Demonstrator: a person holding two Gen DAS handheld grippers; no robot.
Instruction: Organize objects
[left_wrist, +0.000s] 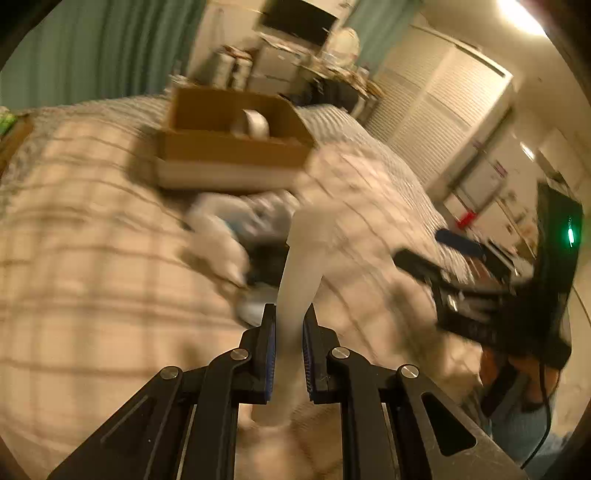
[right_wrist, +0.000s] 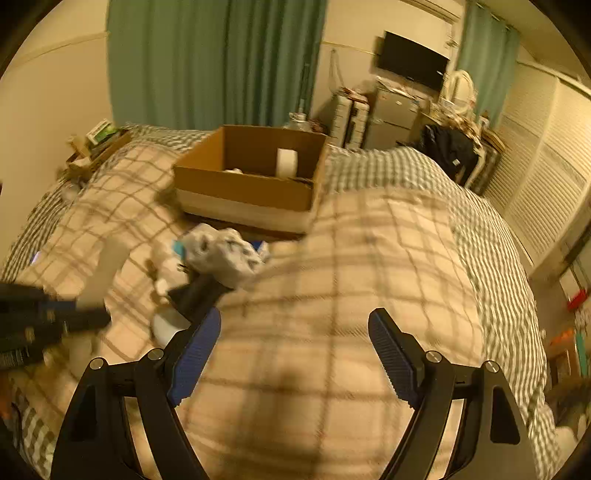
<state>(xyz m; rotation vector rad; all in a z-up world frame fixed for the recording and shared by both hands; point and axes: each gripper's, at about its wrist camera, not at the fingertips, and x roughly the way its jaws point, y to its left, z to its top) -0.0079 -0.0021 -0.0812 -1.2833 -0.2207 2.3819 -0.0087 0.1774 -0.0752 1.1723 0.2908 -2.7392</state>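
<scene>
Right now I count one cardboard box (right_wrist: 251, 184) on the bed (right_wrist: 332, 295), toward its far edge, with one white roll (right_wrist: 287, 162) standing upright inside it near the right wall. Between the box and my grippers lies one loose heap of small things (right_wrist: 221, 254): a crumpled white-and-grey piece on top, something dark under it and a pale round shape at the near end; the blur keeps me from counting them further.

My left gripper (left_wrist: 289, 325) points steeply down toward the bed, and its jaws are clamped on one long white object (left_wrist: 301, 273). That object is slim, pale and plain, running up from between the blue pads toward the box, its upper part widening a little; the left wrist view is smeared, so I cannot tell what it is. In the right wrist view the same white object (right_wrist: 107, 266) sticks up out of the left gripper (right_wrist: 79, 308) at the left edge of the bed, just beside the heap.

My right gripper (right_wrist: 294, 332) is angled down over the checked blanket near the bed's near edge, jaws spread wide with nothing between them, only blanket below.
</scene>
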